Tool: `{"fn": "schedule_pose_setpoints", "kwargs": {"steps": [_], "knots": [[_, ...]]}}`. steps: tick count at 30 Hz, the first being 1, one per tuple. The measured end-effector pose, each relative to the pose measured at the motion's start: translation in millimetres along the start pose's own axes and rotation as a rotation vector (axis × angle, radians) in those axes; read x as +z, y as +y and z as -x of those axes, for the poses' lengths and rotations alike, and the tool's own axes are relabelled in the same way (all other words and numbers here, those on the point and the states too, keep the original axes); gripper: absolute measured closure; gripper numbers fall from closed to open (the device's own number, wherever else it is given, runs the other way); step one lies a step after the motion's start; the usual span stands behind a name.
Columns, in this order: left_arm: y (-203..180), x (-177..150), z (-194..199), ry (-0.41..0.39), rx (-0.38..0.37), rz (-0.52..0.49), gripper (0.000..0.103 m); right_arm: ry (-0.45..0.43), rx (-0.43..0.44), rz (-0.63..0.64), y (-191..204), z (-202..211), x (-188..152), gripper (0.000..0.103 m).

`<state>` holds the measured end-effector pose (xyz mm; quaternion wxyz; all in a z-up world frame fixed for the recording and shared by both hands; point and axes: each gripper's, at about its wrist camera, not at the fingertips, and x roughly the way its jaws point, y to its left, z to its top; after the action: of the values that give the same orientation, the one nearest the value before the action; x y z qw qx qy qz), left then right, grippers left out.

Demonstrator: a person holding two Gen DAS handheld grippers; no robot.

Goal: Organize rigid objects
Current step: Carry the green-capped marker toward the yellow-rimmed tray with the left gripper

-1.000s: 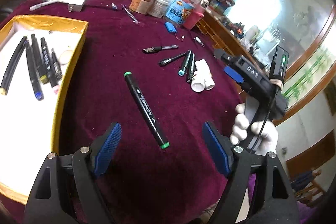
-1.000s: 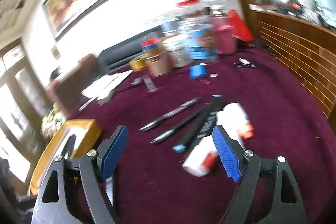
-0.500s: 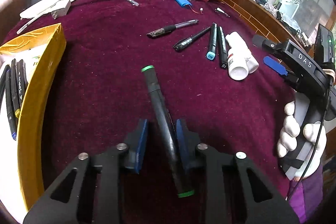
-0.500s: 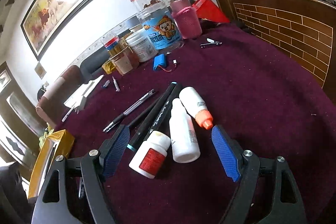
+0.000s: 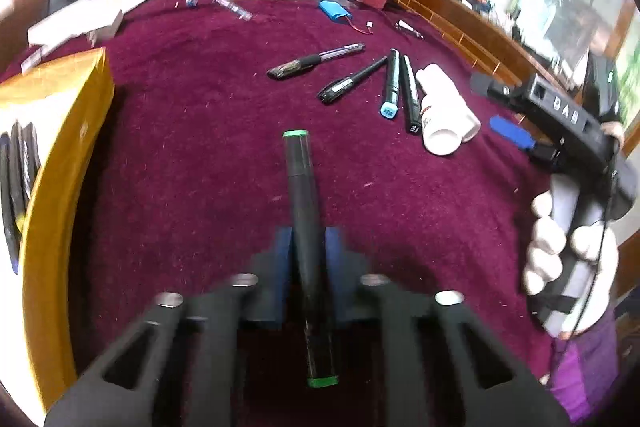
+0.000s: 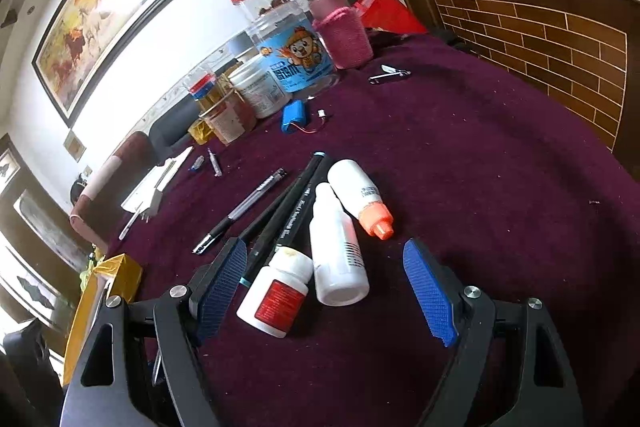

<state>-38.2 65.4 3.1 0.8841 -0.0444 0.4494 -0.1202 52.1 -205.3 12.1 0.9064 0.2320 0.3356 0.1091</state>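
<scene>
The left gripper (image 5: 307, 259) has its jaws clamped on a black green-capped marker (image 5: 305, 227) above the maroon worktop (image 5: 192, 147). The right gripper (image 6: 326, 287) hovers with jaws wide around two white bottles (image 6: 336, 247), beside a yellow box (image 5: 68, 131).

surface: maroon tablecloth (image 6: 500, 155) | on it: pens (image 5: 316, 61), white bottles (image 6: 338, 247), jars (image 6: 288, 47), yellow box (image 5: 68, 131)

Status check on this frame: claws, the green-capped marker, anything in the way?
Left claw shut on green-capped marker. Right claw open over white bottles. Yellow box at left, cloth path unobstructed.
</scene>
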Motion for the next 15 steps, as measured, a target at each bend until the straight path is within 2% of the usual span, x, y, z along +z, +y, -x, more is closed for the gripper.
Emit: {"fn": "schedule_pose_setpoints", "kwargs": {"steps": [2, 8, 15], "knots": [[13.0, -3.3, 5.8, -0.018, -0.048, 0.069, 0.091, 0.0, 0.001, -0.013, -3.1, -0.1, 0.3, 0.026], [25.6, -16.8, 32.2, -0.104, -0.141, 0.142, 0.091, 0.009, -0.005, -0.087, -18.5, -1.8, 0.4, 0.026], [18.9, -22.5, 61.7, -0.15, -0.214, 0.13, 0.091, 0.045, -0.003, -0.159, -31.7, -8.4, -0.8, 0.026]]}}
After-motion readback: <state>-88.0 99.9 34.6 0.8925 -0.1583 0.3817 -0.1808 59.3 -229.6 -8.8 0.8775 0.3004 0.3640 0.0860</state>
